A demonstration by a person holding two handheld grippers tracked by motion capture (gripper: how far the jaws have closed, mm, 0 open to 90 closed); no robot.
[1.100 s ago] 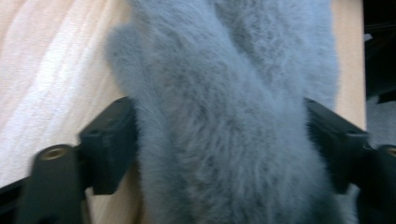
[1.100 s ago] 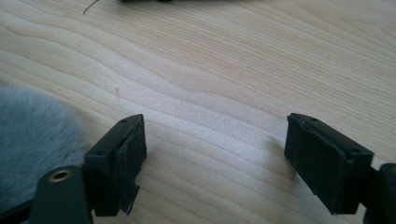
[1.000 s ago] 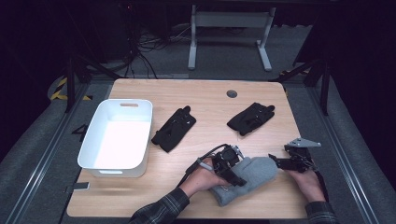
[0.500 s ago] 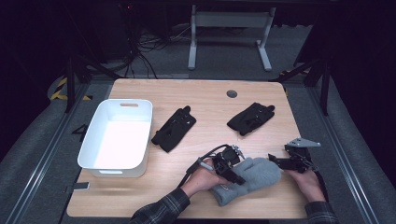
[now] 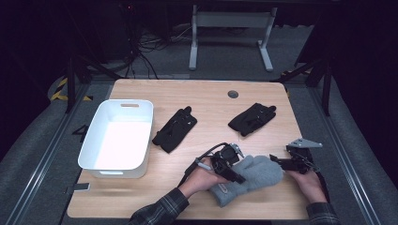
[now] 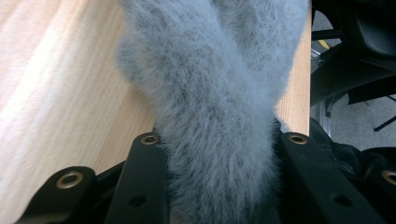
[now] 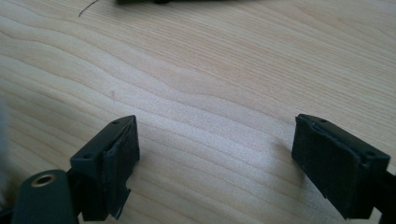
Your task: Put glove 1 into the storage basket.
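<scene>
The table (image 5: 141, 197) is pale wood, and everything below is placed against the white bin (image 5: 117, 136) that stands on its left part. Just right of the bin lies a black glove (image 5: 174, 130). A second black glove (image 5: 252, 118) lies well to the right of the bin, near the table's far right. The grey mitten (image 5: 253, 176) lies right of the bin and nearer the person, close to the table's front edge.

The left gripper (image 5: 231, 169) sits over the mitten's bin-side half. Its jaws have just been closing, and in the left gripper view they pinch the mitten's (image 6: 215, 93) fuzzy fabric, which bunches up between them. The right gripper (image 5: 281, 162) rests low at the mitten's far end, away from the bin. In the right gripper view its jaws stand wide apart over bare wood (image 7: 210, 84) with nothing between them, and a sliver of grey shows at that view's left edge.
</scene>
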